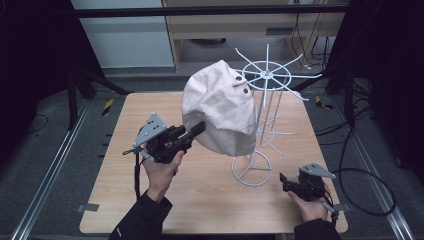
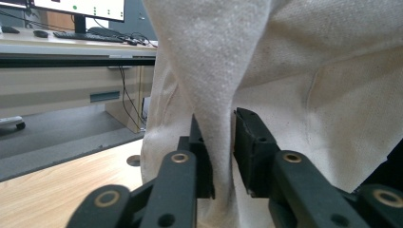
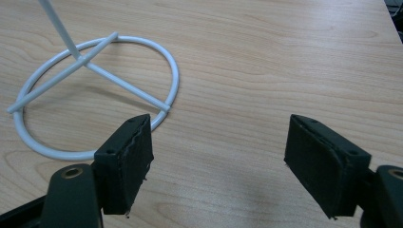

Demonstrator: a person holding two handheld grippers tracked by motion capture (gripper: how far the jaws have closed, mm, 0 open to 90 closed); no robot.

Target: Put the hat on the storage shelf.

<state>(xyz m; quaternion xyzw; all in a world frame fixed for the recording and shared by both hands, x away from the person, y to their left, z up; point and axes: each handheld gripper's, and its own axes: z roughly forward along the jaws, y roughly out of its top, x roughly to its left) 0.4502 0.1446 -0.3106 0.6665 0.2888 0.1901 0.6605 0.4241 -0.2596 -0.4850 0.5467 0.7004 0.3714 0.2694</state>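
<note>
On the white wire rack [image 1: 265, 100], draped over the near side of its top spokes, hangs the cream cloth hat [image 1: 220, 107], its bulk sagging down toward the bench [image 1: 210, 200] without reaching it. The left gripper [image 1: 197, 129] comes in level from the side away from the rack's pole, and a fold of the hat's lower edge runs between its fingers [image 2: 252, 147]. They stand narrow and slightly parted: one pad lies against the cloth, the other shows a slim gap, so the grip looks loosened rather than clamped. No earlier picture backs more than that.

If the step is to leave the hat on the rack, it is probably best to let the fold slip free fully and draw the fingers straight back along their own line, so the fabric is not tugged off the spokes.

The hat is a soft, coarse-woven canvas with stitched seams and two dark eyelets near its crown.

Near the rack's ring base [image 3: 95, 95], the right gripper [image 1: 292, 182] rests low over the bench, fingers spread wide and empty.
</note>
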